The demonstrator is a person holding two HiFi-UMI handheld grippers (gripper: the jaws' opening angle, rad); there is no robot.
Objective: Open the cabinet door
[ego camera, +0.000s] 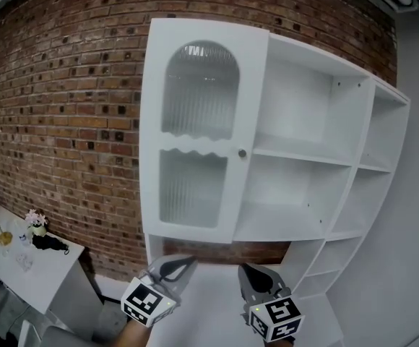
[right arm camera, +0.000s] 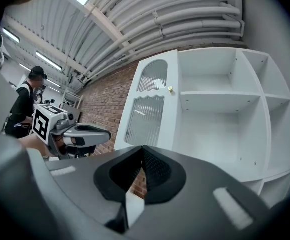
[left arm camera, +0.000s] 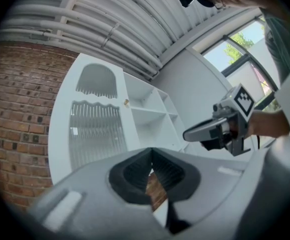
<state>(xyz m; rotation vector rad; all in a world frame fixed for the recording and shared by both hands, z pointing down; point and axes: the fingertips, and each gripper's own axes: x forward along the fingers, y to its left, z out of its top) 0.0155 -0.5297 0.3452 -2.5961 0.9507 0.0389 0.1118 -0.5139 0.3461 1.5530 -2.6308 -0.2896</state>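
Observation:
The white cabinet [ego camera: 325, 121] hangs on a brick wall. Its door [ego camera: 199, 132] covers the left section, with ribbed glass panes and a small round knob [ego camera: 242, 153] at its right edge. The door looks closed. Both grippers are low in the head view, well below the cabinet and apart from it. My left gripper [ego camera: 188, 261] is shut with nothing between its pads, and so is my right gripper [ego camera: 247, 268]. In the left gripper view the left gripper [left arm camera: 151, 156] points toward the door [left arm camera: 95, 129]. In the right gripper view the right gripper [right arm camera: 143, 151] faces the knob [right arm camera: 170, 89].
Open white shelves [ego camera: 372, 172] fill the cabinet's right side. A small white table [ego camera: 29, 270] at the lower left carries flowers, a glass and a dark object. A person [right arm camera: 25, 109] stands far left in the right gripper view. Pipes run along the ceiling.

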